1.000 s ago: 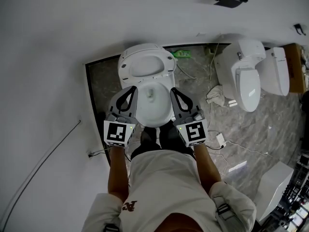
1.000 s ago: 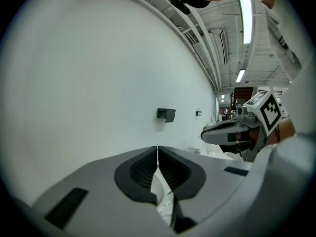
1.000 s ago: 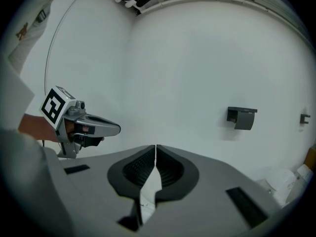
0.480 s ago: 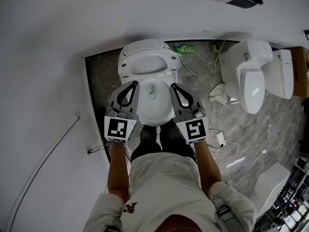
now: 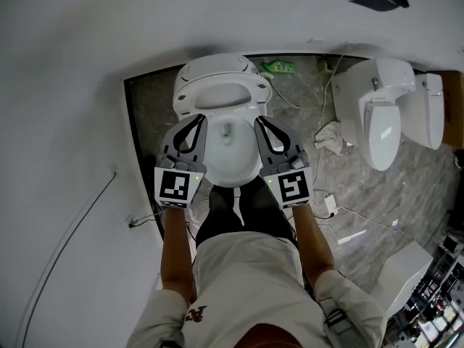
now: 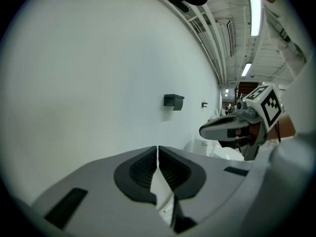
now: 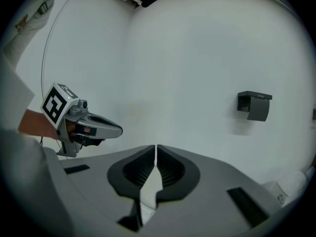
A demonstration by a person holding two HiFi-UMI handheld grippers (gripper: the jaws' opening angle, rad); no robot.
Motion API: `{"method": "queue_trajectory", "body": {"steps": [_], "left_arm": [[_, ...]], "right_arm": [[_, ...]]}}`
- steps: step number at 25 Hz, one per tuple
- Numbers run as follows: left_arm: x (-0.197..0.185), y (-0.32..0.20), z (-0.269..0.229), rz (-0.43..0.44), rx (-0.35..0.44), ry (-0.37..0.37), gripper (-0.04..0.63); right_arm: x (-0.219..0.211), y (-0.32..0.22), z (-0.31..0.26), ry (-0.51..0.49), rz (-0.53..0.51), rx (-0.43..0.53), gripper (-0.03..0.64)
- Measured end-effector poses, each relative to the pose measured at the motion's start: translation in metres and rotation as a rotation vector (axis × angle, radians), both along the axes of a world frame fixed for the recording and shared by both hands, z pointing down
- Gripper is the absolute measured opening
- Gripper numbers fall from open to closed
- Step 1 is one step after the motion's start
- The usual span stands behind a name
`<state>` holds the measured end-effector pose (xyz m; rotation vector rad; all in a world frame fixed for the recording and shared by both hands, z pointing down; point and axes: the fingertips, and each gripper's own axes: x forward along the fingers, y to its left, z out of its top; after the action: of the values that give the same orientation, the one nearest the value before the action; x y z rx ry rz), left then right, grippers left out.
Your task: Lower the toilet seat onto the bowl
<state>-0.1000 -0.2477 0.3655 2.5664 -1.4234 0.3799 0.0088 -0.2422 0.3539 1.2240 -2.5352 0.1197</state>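
Two grippers: you hold left gripper (image 5: 197,122) and right gripper (image 5: 259,123) clenched, nothing between the jaws.
Seat (image 5: 221,93): up, leaning back toward the wall (image 5: 72,85), off the bowl (image 5: 233,162).
Position: your grippers flank the bowl, tips near the seat's lower edge; contact unclear.
Second toilet (image 5: 380,122): well apart, on your right.

The white toilet seat (image 5: 222,95) is an oval ring, raised off the bowl (image 5: 233,167) and standing at its far end, just beyond the tips of the left gripper (image 5: 199,119) and the right gripper (image 5: 259,122). The white bowl lies open between the two grippers, its rim bare, its near end reaching back between their marker cubes
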Motion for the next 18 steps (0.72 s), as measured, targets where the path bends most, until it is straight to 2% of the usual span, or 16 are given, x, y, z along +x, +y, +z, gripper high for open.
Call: {"method": "queue_trajectory", "body": {"steps": [18], "left_arm": [[-0.006, -0.052, 0.048, -0.029, -0.038, -0.055, 0.028]], "right_arm": [[-0.008, -0.056, 0.045, 0.045, -0.067, -0.024, 0.025]]}}
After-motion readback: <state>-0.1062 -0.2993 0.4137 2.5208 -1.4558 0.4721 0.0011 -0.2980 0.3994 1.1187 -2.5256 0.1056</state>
